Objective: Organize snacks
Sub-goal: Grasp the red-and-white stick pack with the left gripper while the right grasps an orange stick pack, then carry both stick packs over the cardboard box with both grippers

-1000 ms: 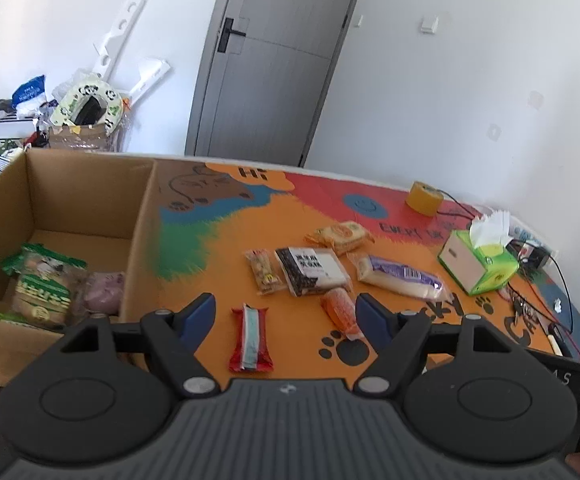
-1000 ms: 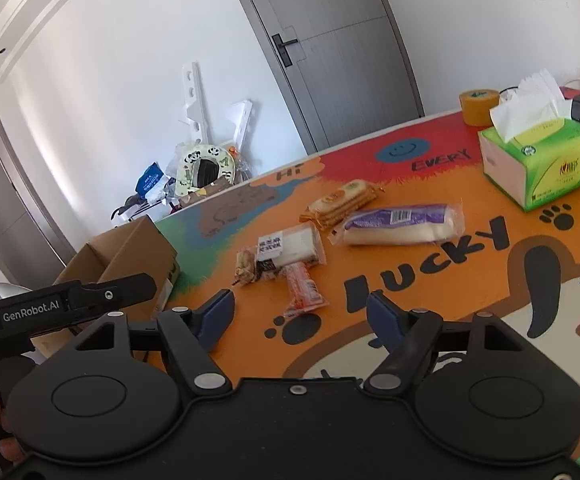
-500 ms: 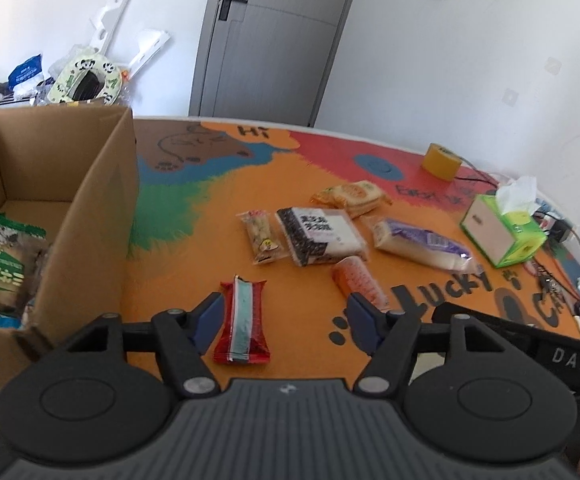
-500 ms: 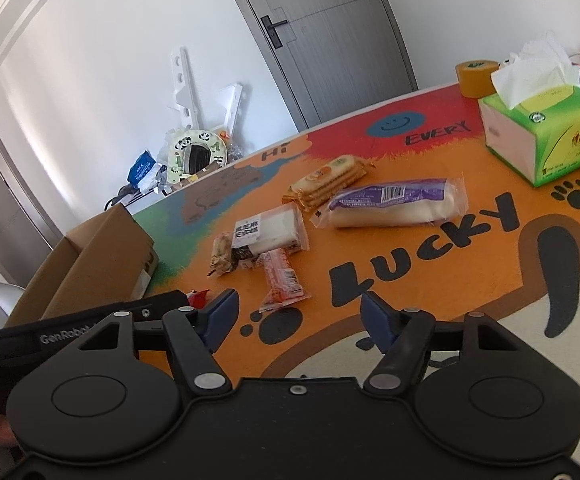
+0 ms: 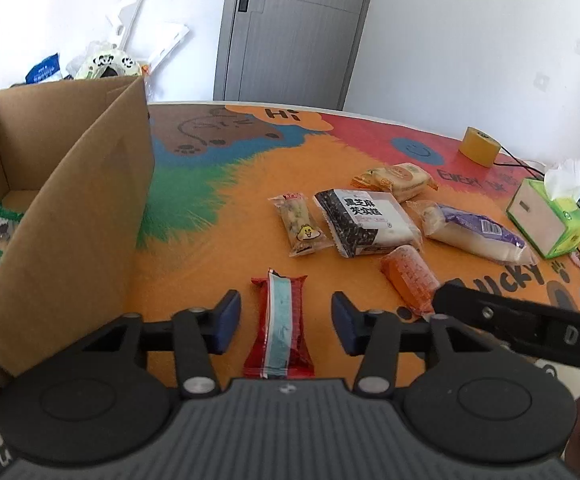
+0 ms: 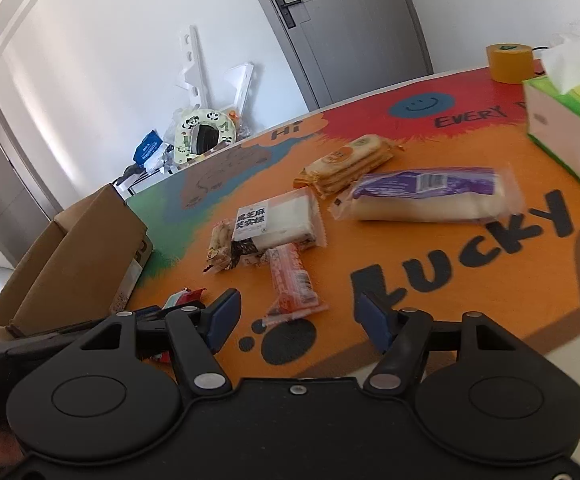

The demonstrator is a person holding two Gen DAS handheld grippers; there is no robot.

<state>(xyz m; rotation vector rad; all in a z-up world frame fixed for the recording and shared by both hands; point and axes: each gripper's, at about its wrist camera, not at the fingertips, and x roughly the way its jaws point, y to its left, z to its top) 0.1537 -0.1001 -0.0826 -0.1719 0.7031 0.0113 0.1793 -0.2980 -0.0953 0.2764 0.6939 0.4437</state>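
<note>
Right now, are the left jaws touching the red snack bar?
Apart. In the left wrist view the left gripper has just been closing, with the red snack bar between its jaws, but orange mat shows on both sides.

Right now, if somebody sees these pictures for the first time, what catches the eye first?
The bright orange cartoon mat covering the table, with a cluster of wrapped snacks lying in its middle. Nearest, a red and blue snack bar lies between the open left tongs, and a tall cardboard box stands at the mat's left.
</note>
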